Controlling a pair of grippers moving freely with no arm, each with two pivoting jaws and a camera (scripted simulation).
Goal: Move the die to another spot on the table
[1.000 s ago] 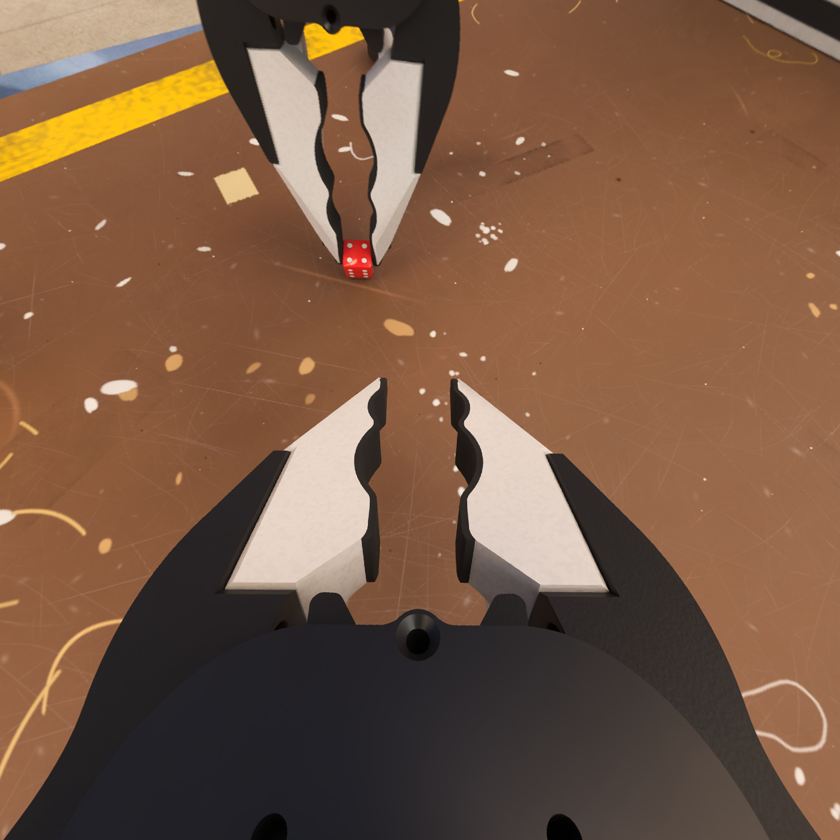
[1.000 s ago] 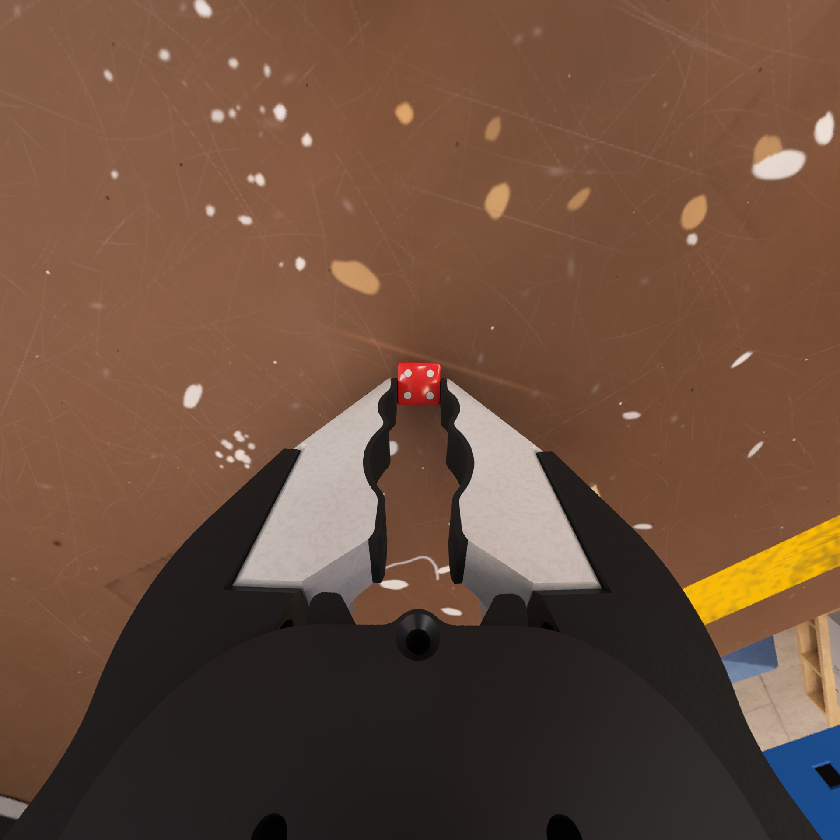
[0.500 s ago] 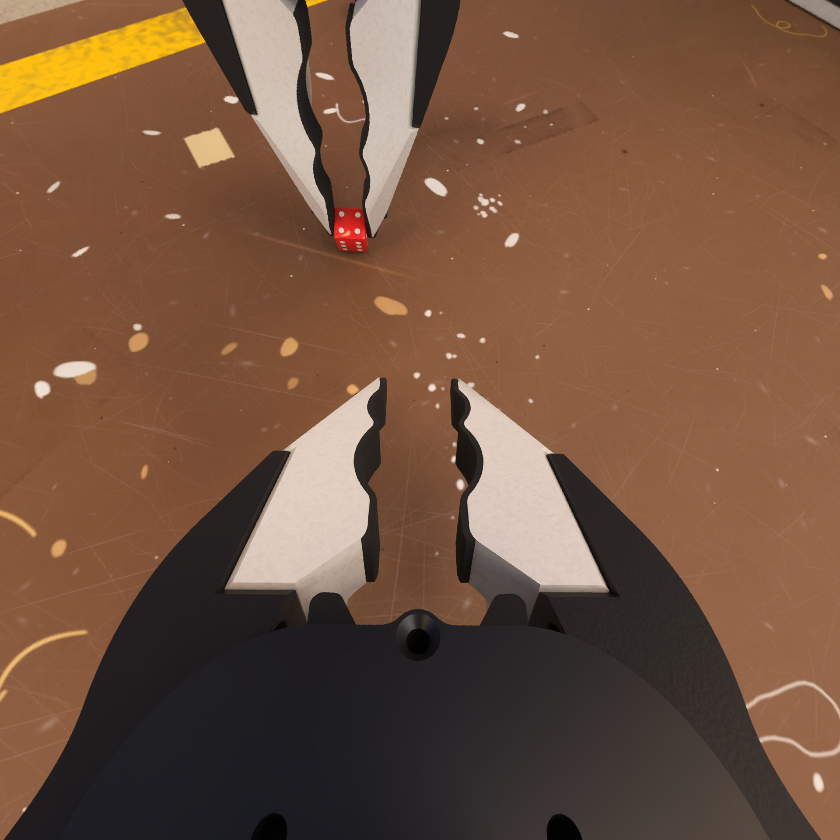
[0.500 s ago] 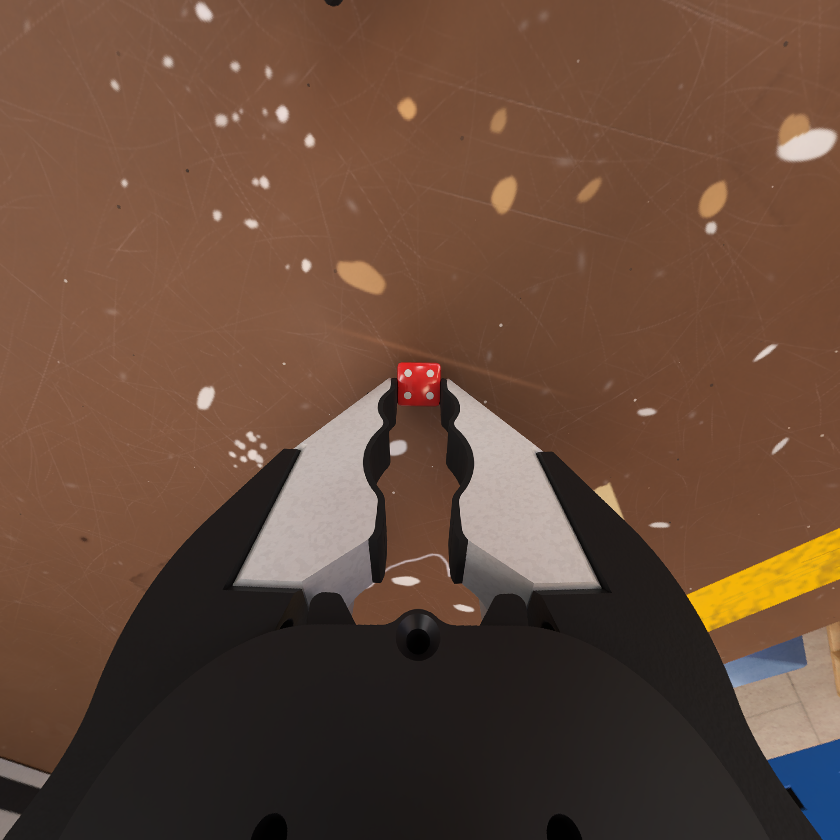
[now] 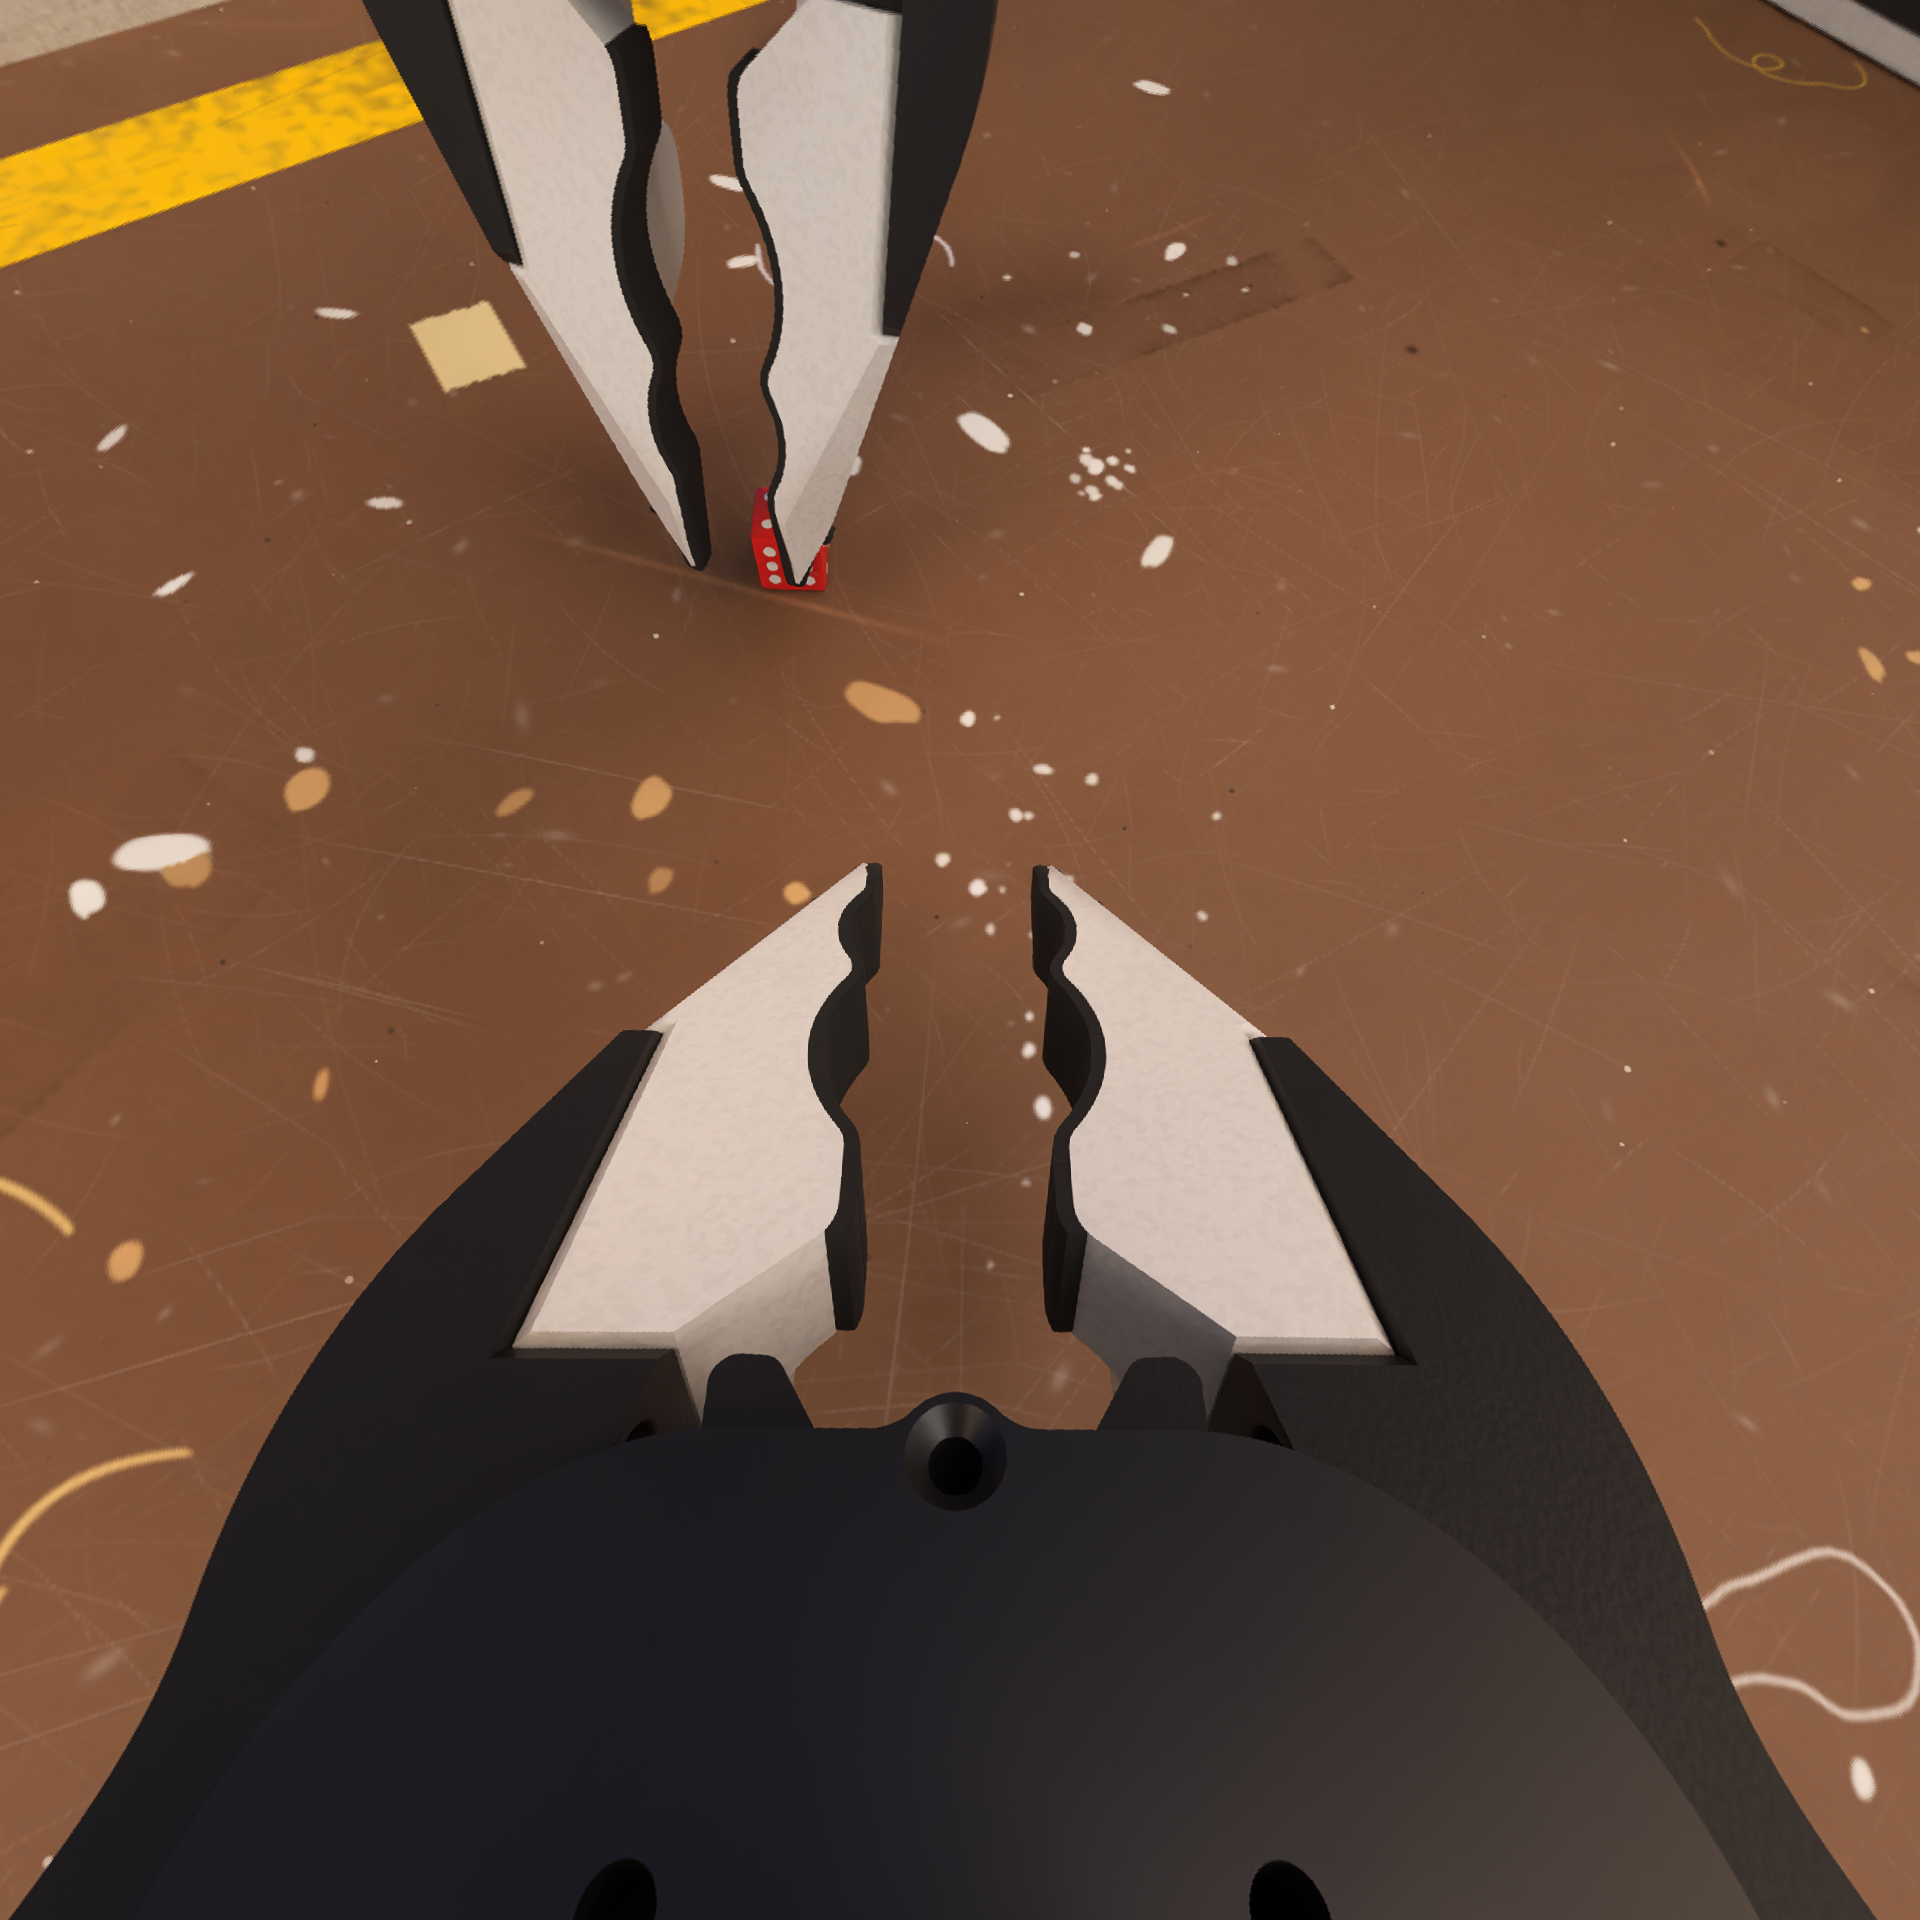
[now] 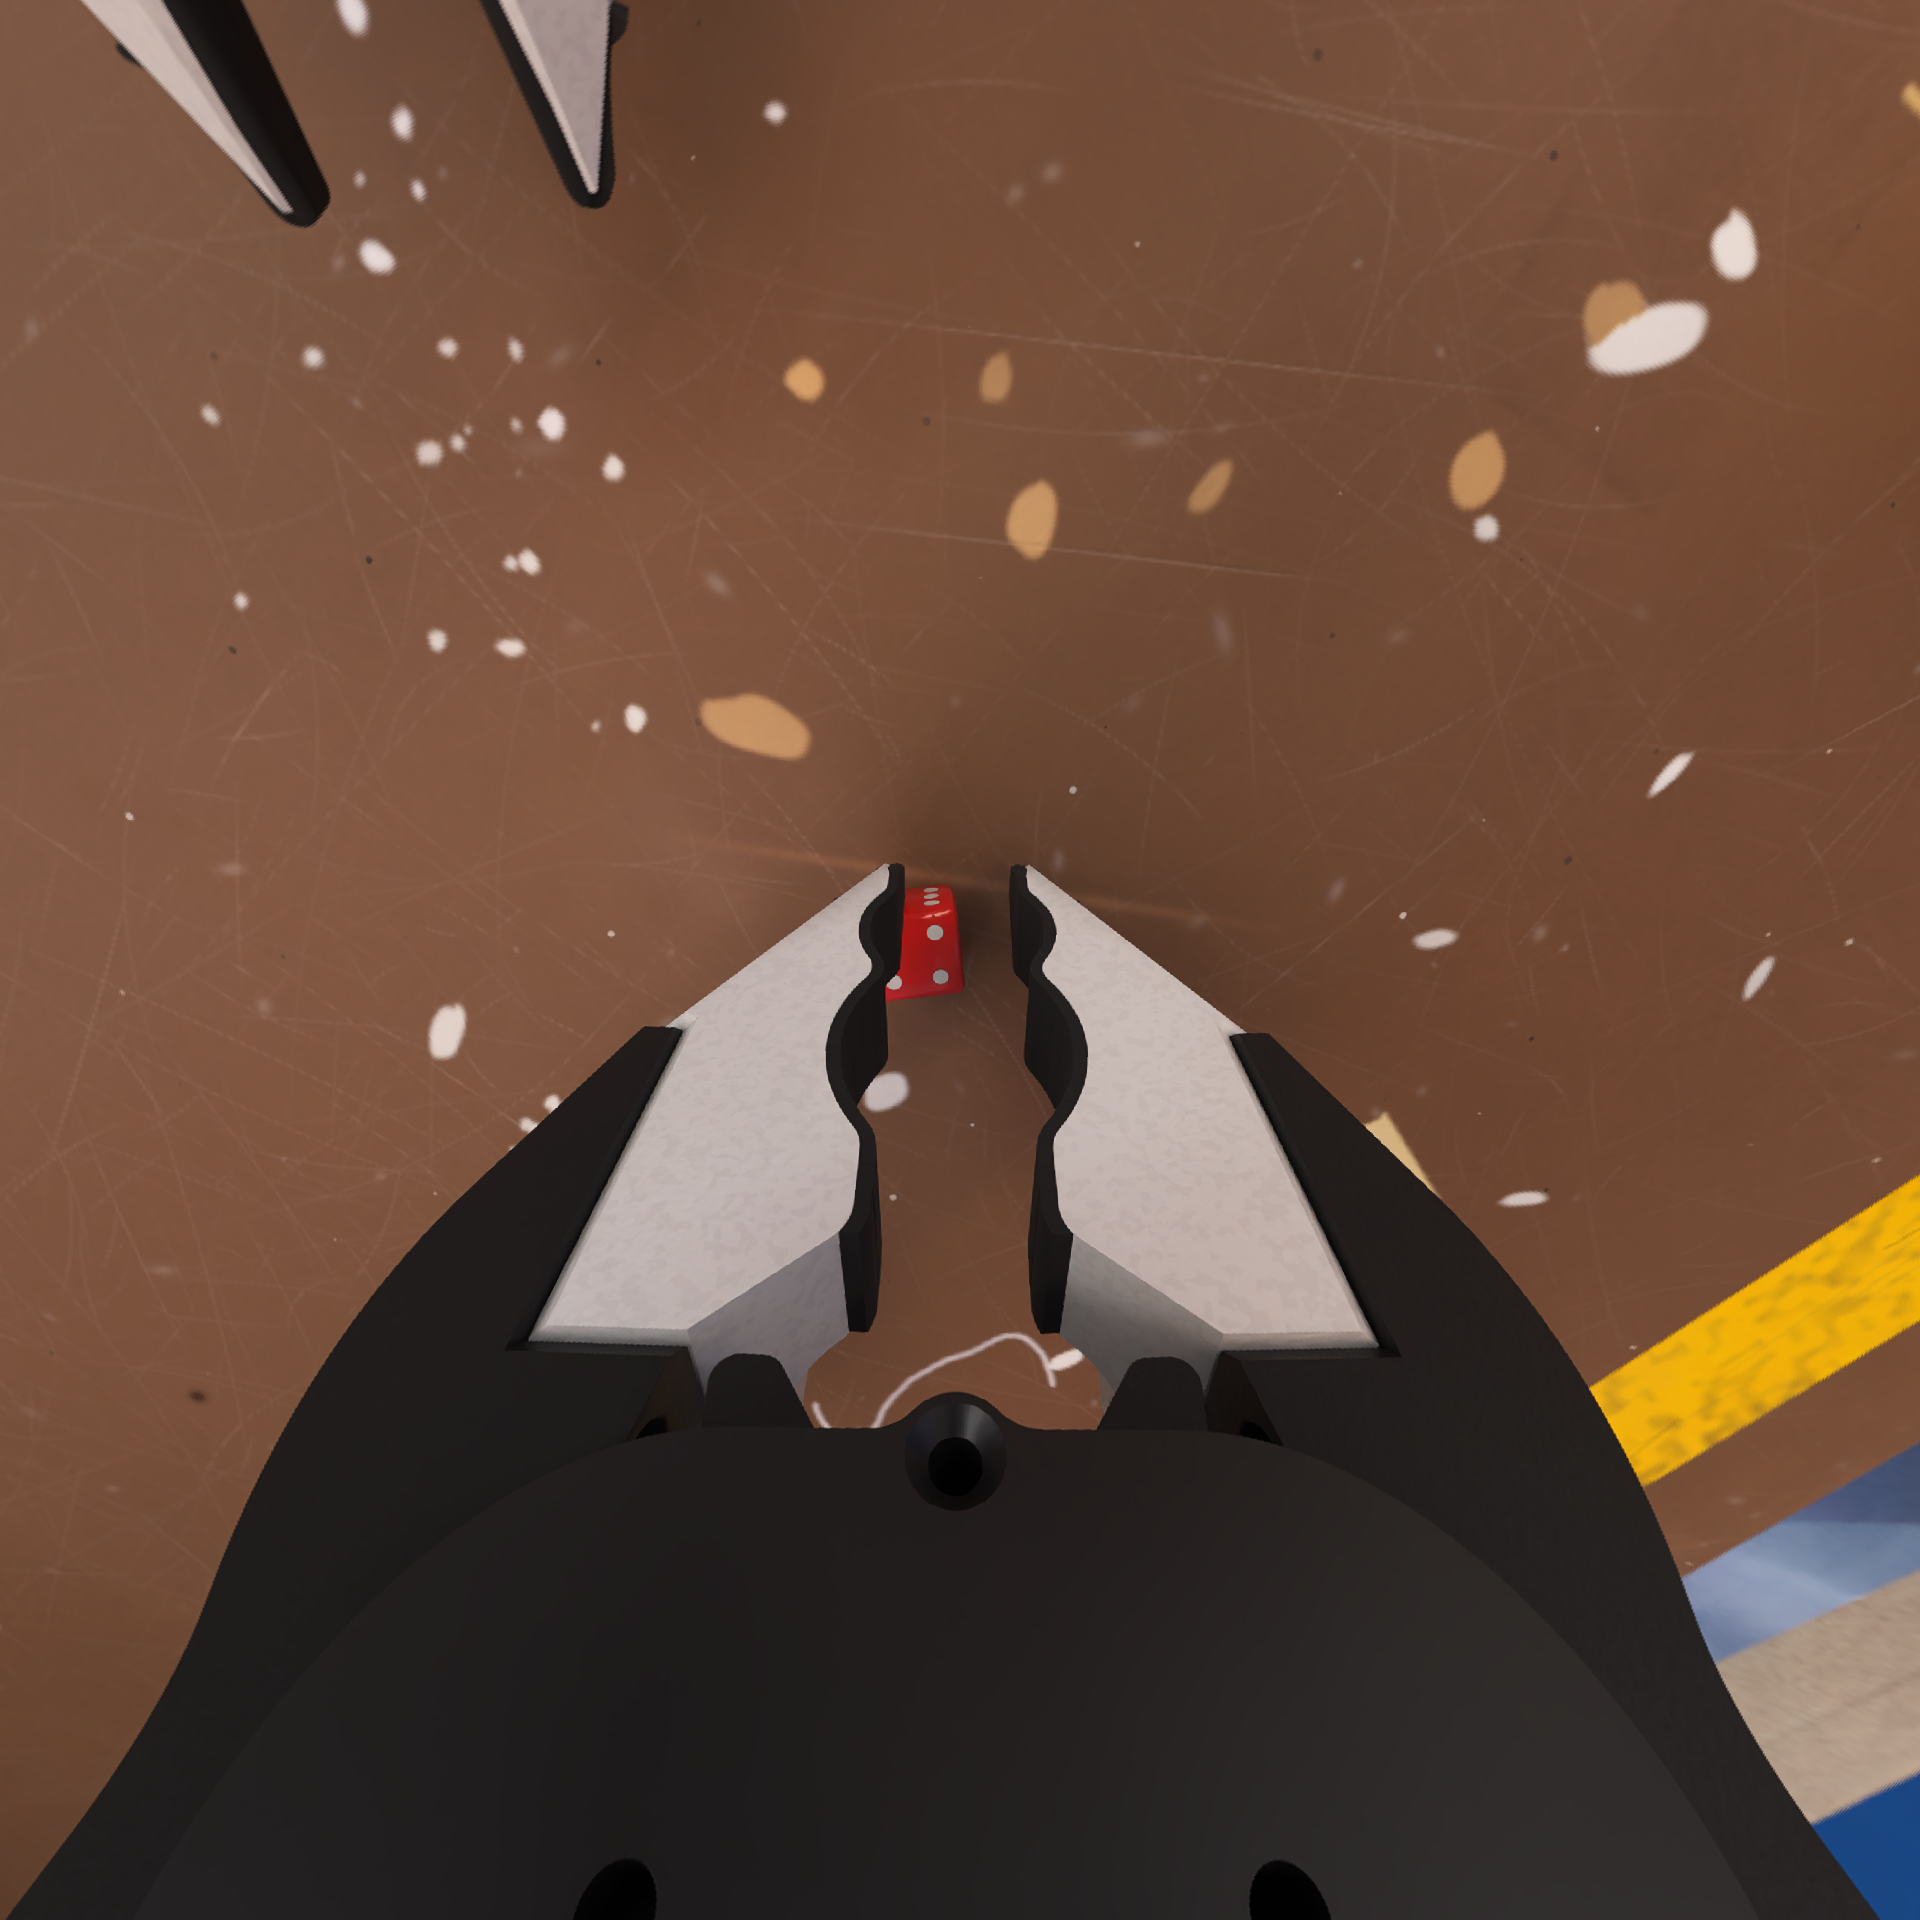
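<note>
The right hand-held gripper [image 6: 956, 883] has just let go. Half a second ago its two fingers were pinched on the red die [image 6: 928, 943]; now they stand apart, with a clear gap between the die and the right-side finger. The die sits on the brown, paint-flecked bench [image 6: 1351, 675], close against the inner face of the left-side finger, perhaps touching it, and it is turned a little compared with how it was held. In the left wrist view the same die [image 5: 774, 551] rests on the bench, partly hidden behind one fingertip of the right hand-held gripper. The left hand-held gripper [image 5: 954, 883] is well apart from it, part open as before and holding nothing. This looks like the set-down: the move seems nearly finished, with only a clean retreat left, which could nudge the die.
</note>
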